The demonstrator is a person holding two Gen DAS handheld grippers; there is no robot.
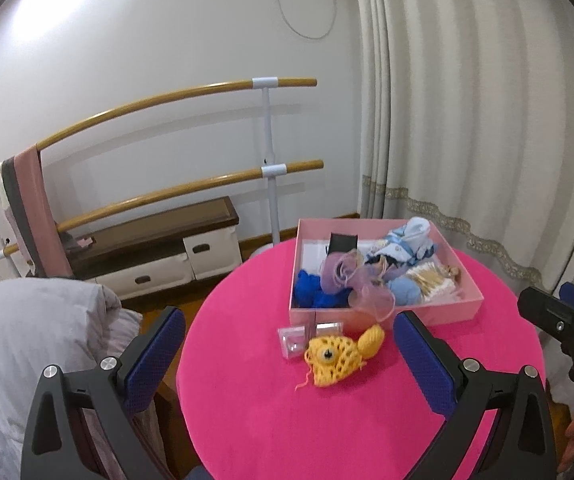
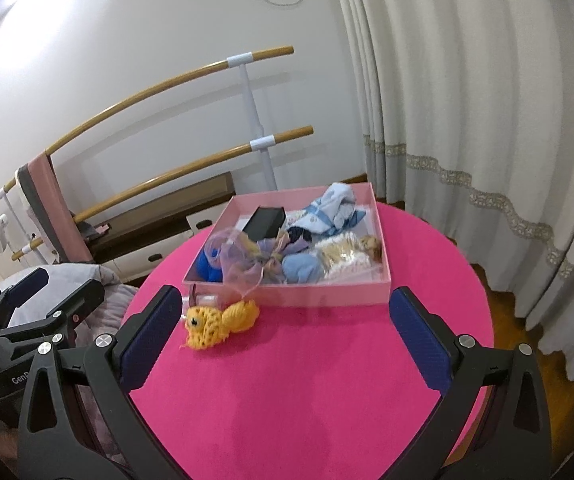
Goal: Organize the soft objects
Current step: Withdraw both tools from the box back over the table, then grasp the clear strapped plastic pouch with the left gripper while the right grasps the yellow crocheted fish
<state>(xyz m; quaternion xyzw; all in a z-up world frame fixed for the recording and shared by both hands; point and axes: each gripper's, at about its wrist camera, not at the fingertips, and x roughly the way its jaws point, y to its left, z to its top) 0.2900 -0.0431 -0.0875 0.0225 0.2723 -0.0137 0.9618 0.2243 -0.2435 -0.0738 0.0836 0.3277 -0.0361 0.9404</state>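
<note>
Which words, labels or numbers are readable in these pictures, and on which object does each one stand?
"GenD": white letters on the body of the left gripper, seen in the right wrist view; the word is cut off after that by the right gripper's own frame.
No other text is readable: the pink box, its contents and the clear case show no legible print.

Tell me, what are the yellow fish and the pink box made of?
The yellow fish looks crocheted from yarn: you can see open loops and a loose strand. The pink box seems to be stiff cardboard with a smooth matte finish, judging by its thin, straight walls, though plastic can't be ruled out.
</note>
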